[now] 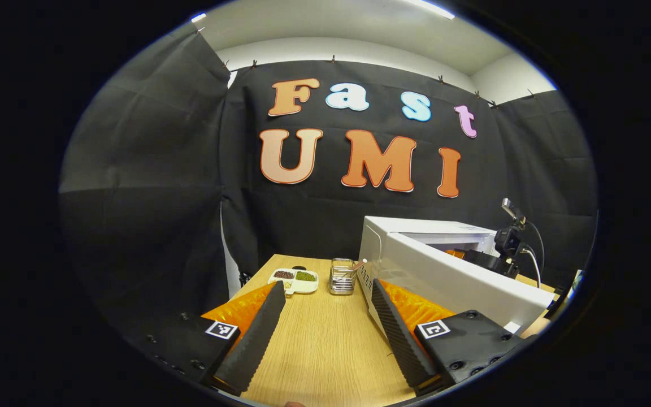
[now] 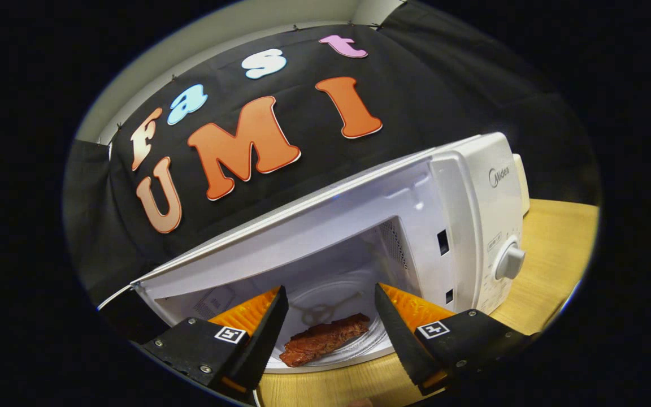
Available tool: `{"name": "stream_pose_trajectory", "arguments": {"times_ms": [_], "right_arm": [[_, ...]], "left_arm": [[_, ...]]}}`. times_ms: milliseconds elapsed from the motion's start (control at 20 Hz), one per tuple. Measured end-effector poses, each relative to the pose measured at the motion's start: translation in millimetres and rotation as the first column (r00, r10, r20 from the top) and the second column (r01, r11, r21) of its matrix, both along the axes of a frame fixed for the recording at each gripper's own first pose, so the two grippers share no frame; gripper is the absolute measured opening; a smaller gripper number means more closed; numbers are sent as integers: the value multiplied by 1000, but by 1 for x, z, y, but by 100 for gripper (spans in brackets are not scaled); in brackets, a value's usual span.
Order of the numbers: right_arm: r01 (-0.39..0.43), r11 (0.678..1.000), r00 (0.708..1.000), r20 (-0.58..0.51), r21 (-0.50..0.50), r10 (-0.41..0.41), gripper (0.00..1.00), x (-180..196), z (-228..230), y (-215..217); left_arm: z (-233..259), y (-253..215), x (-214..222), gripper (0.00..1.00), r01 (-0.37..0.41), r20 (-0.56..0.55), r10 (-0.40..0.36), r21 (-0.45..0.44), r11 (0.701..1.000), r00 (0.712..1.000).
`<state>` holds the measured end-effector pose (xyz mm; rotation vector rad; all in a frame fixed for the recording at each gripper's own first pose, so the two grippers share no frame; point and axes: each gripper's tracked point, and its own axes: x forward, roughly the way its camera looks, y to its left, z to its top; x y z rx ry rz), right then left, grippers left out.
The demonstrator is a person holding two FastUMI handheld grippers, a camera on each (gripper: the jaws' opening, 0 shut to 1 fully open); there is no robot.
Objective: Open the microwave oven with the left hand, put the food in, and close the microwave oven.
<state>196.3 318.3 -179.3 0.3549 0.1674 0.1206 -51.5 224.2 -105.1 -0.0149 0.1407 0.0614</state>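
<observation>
Right tongs (image 2: 331, 322), nearest the lens in the right gripper view, stand wide and empty at 6 o'clock. Between their fingers lies the food (image 2: 324, 339), a reddish-brown strip on the glass turntable (image 2: 354, 294) inside the open microwave oven (image 2: 472, 215). In the left gripper view, left tongs (image 1: 328, 322) gape wide over the wooden counter (image 1: 325, 345); the oven door (image 1: 455, 282) stands at 3 o'clock, a sectioned dish (image 1: 294, 280) and a small glass container (image 1: 342, 277) at 12 o'clock.
</observation>
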Motion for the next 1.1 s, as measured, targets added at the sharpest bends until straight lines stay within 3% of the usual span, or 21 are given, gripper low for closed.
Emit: {"name": "stream_pose_trajectory", "arguments": {"times_ms": [200,550,750,1100], "right_arm": [[-76,992,996,44,-102,81,94,-32,21,-10],[-146,947,977,110,-286,184,95,-89,53,-49],[-128,938,973,143,-323,182,95,-112,72,-90],[-56,956,978,175,-287,110,95,-126,86,-159]], "left_arm": [[3,-12,-3,97,20,9,-20,9,1000,1000],[-6,-21,0,97,49,10,-50,30,998,999],[-29,-39,9,96,94,-25,-94,23,995,995],[-52,-81,12,97,161,-66,-161,-15,987,985]]}}
